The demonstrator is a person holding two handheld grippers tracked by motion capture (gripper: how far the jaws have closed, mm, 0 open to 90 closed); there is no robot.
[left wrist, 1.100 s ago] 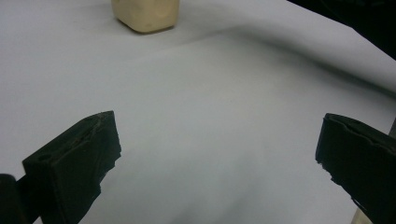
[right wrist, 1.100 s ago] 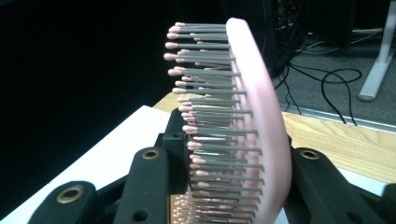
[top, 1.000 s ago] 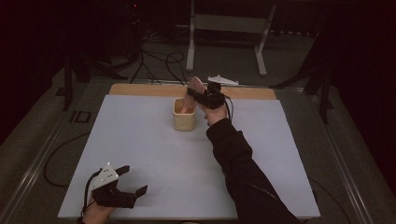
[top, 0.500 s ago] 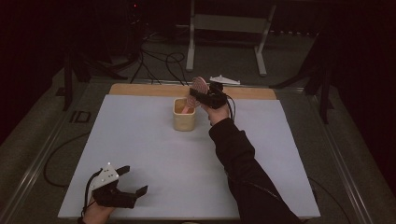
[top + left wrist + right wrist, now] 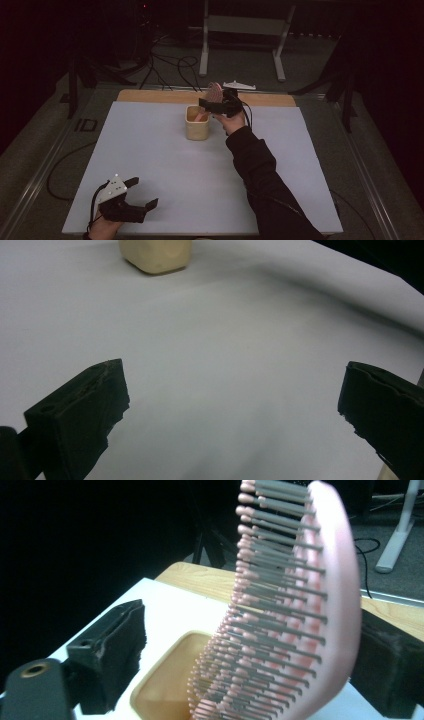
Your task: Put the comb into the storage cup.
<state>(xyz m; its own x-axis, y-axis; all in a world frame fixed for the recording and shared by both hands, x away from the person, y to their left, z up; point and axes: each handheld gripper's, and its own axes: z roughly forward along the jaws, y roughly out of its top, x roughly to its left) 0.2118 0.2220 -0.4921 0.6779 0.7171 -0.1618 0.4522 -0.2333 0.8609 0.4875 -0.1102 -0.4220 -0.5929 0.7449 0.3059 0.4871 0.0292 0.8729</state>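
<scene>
A pink hairbrush (image 5: 300,605) with grey bristles stands upright with its lower end in a cream cup (image 5: 197,125) at the far middle of the white table (image 5: 165,165). My right gripper (image 5: 210,103) is around the brush head (image 5: 215,92). Its jaws have just been opening, and now the left jaw stands clear of the bristles in the right gripper view, so my right gripper (image 5: 252,635) is open. My left gripper (image 5: 144,192) rests open at the near left edge with nothing between its jaws. My left gripper (image 5: 232,385) looks along the table toward the cup (image 5: 156,255).
A wooden strip (image 5: 160,96) runs along the table's far edge, with a small white object (image 5: 239,85) on it behind the right hand. Cables (image 5: 170,65) and a metal stand (image 5: 240,30) are on the dark floor beyond. The person's dark sleeve (image 5: 260,175) crosses the table's right half.
The right gripper's jaws have spread apart from the brush, which stays standing in the cup. Neither hand has shifted.
</scene>
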